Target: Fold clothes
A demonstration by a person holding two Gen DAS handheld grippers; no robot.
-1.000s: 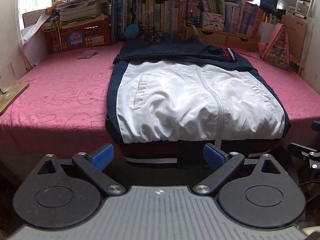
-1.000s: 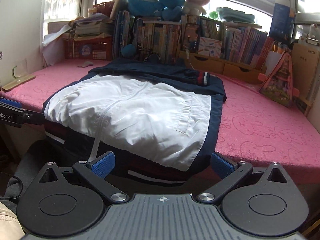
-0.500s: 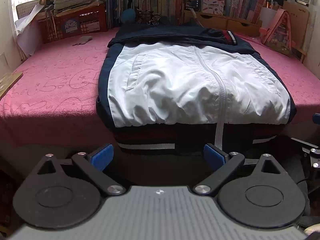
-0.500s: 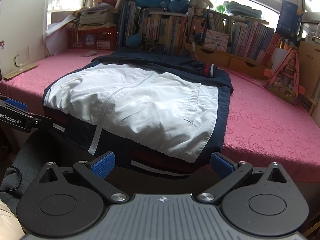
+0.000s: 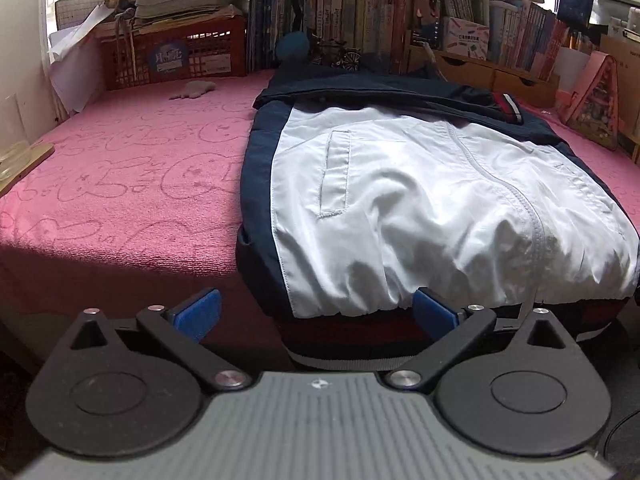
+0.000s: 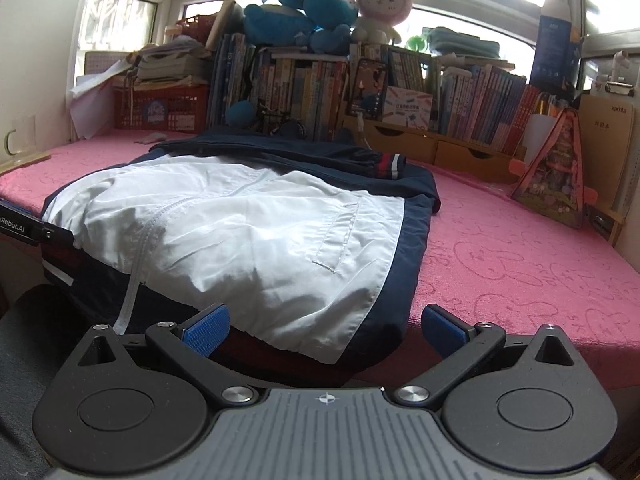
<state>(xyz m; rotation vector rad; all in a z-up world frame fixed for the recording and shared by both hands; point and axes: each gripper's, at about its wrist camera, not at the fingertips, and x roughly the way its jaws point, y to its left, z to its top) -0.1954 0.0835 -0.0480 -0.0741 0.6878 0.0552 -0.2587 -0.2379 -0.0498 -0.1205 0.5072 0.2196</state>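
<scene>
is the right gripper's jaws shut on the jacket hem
No, the right gripper is open, its blue pads spread either side of the jacket hem.

We've got both grippers spread wide and holding nothing. The left black two-finger gripper with blue pads (image 5: pixel 316 312) sits low and level, pointing forward. The right black two-finger gripper with blue pads (image 6: pixel 326 326) matches it, fingers apart.

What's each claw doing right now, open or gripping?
Left claw: open, holding nothing, at the jacket hem.
Right claw: open, holding nothing, at the hem's other corner.
</scene>
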